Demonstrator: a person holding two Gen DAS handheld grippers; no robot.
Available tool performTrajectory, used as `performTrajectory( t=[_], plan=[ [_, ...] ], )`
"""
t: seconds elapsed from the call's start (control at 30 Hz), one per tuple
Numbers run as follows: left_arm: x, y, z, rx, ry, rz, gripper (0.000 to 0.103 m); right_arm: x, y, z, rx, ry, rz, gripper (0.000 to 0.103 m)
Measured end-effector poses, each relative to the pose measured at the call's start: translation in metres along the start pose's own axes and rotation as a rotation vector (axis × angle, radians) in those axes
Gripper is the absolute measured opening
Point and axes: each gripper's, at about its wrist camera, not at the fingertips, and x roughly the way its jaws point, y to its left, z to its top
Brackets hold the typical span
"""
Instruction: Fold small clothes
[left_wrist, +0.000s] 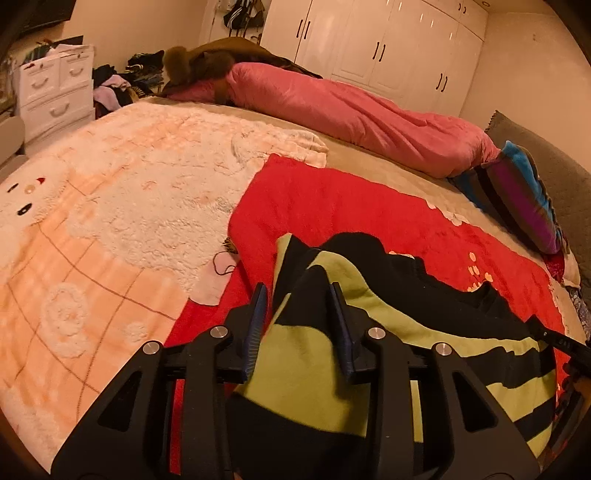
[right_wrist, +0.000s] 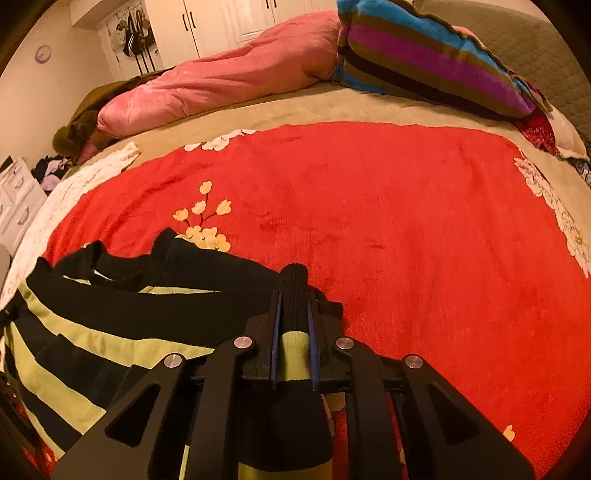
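A small black and lime-green striped sweater (left_wrist: 399, 302) lies on a red blanket (left_wrist: 332, 206) on the bed. My left gripper (left_wrist: 297, 291) straddles a raised fold of the sweater, jaws apart with cloth between them. My right gripper (right_wrist: 293, 295) is shut on the sweater's black ribbed edge (right_wrist: 293, 291), with green cloth showing between the blue pads. The sweater body (right_wrist: 92, 325) spreads to the left in the right wrist view. The right gripper's tip shows at the right edge of the left wrist view (left_wrist: 554, 338).
A peach and white fleece blanket (left_wrist: 110, 221) lies left of the red one. A pink quilt (left_wrist: 351, 110) and a striped pillow (right_wrist: 424, 55) lie at the far side. White drawers (left_wrist: 55, 92) and a clothes pile stand beyond the bed.
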Motion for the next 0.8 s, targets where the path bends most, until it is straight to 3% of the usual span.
performTrajectory(
  t=[0.17, 0.37, 0.47, 0.67, 0.8],
  plan=[
    [-0.014, -0.002, 0.002, 0.025, -0.024, 0.018, 0.028, -0.008, 0.001, 0.0, -0.011, -0.01, -0.004, 0.016],
    [-0.029, 0.007, 0.004, -0.005, -0.047, 0.028, 0.032, -0.05, -0.003, -0.015, -0.029, -0.087, 0.007, 0.03],
    [-0.037, 0.008, 0.005, -0.034, -0.061, 0.026, 0.032, -0.066, -0.007, -0.032, -0.011, -0.078, 0.031, 0.03],
    [-0.061, -0.015, 0.004, 0.031, -0.108, 0.02, 0.032, -0.092, -0.008, -0.066, 0.001, -0.056, 0.082, 0.03],
    [-0.068, -0.034, -0.008, 0.057, -0.059, -0.026, 0.032, -0.103, 0.004, -0.069, -0.009, -0.059, 0.138, 0.031]
  ],
)
